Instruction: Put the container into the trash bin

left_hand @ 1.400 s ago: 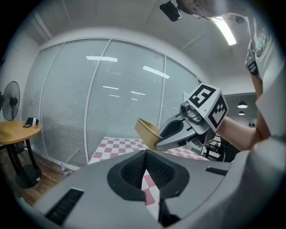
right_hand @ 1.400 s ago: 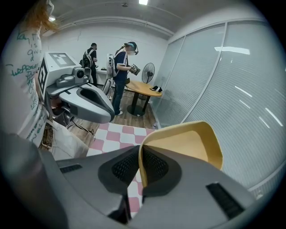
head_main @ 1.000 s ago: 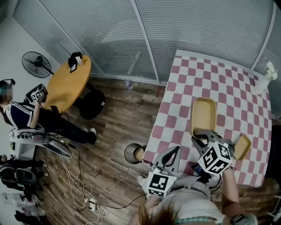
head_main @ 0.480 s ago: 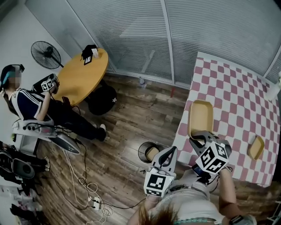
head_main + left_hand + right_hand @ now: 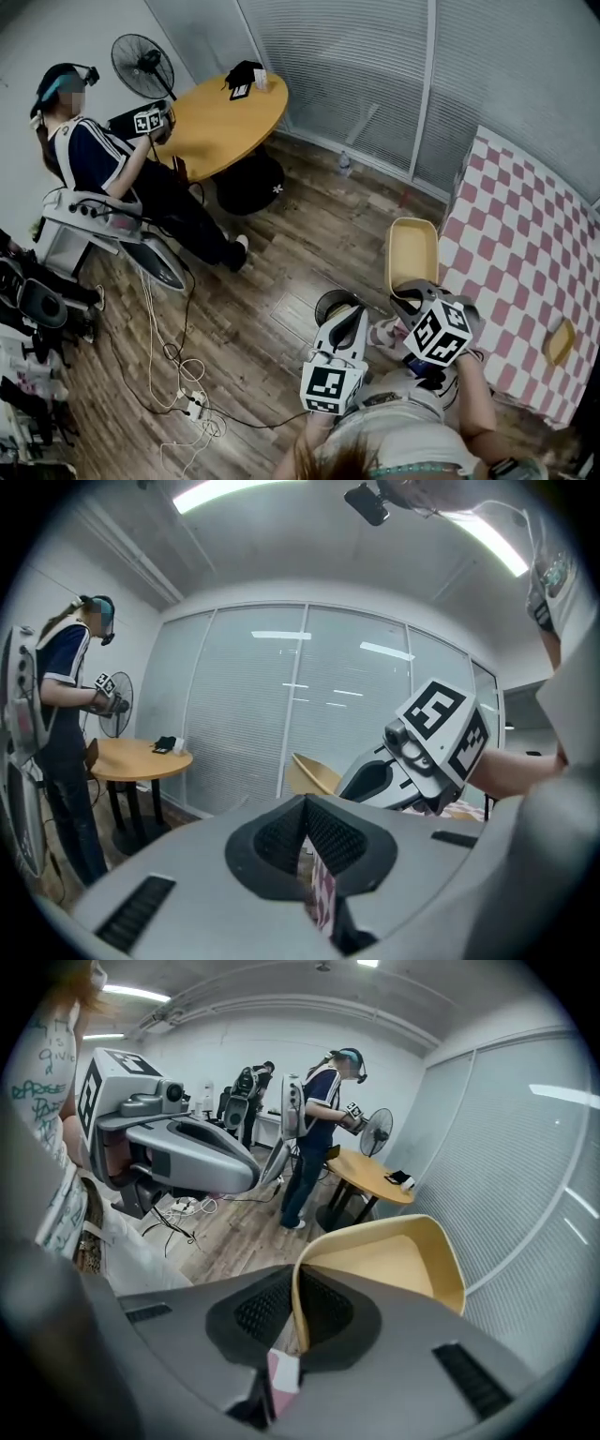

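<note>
The container (image 5: 412, 251) is a shallow yellow tray, held out over the wooden floor just left of the checkered table (image 5: 534, 272). My right gripper (image 5: 410, 291) is shut on its near rim; in the right gripper view the rim (image 5: 298, 1288) stands edge-on between the pads and the tray (image 5: 394, 1260) stretches ahead. The trash bin (image 5: 328, 302), a small dark round bin on the floor, lies just left of the tray and partly under my left gripper (image 5: 352, 311). In the left gripper view that gripper (image 5: 305, 808) is shut on nothing, with the tray (image 5: 314, 775) beyond it.
A round wooden table (image 5: 220, 117) and a fan (image 5: 141, 61) stand at the back left, with a seated person (image 5: 103, 169) beside them. Cables and a power strip (image 5: 192, 405) lie on the floor. A small yellow lid (image 5: 560, 339) rests on the checkered table. Blinds line the far wall.
Both grippers have swung left off the checkered table. The yellow tray has gone with the right gripper and now hangs over the floor beside the bin.
</note>
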Demonstrator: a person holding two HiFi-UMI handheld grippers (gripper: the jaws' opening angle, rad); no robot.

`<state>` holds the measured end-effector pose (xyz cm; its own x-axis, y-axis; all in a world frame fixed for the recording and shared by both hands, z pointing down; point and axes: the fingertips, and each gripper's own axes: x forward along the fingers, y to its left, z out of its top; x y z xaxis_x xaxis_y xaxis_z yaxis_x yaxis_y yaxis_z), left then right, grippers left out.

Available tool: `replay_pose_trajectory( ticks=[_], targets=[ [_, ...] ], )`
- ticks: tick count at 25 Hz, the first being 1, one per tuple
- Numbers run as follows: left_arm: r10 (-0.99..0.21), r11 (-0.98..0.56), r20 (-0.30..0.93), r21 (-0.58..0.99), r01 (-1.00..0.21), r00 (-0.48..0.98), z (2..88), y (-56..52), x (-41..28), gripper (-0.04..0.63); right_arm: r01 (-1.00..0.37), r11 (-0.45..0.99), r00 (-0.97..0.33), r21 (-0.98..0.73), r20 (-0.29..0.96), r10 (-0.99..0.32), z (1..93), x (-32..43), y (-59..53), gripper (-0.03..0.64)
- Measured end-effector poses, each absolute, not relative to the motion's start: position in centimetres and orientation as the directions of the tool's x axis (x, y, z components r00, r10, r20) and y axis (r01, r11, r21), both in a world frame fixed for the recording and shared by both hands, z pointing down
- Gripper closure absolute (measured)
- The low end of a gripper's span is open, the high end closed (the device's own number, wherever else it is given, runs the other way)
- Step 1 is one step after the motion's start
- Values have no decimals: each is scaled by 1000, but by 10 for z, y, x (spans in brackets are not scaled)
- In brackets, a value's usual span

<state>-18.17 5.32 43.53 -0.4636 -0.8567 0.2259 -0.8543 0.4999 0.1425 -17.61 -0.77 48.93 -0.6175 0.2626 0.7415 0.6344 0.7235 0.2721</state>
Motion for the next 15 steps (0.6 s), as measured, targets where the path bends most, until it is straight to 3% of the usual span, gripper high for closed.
replay_pose_trajectory(
  ticks=[15],
  targets=[
    [-788, 608, 235, 145, -781, -570, 436, 135, -191, 589, 766, 589, -547, 257, 743, 386, 494, -194, 95, 607]
  ],
)
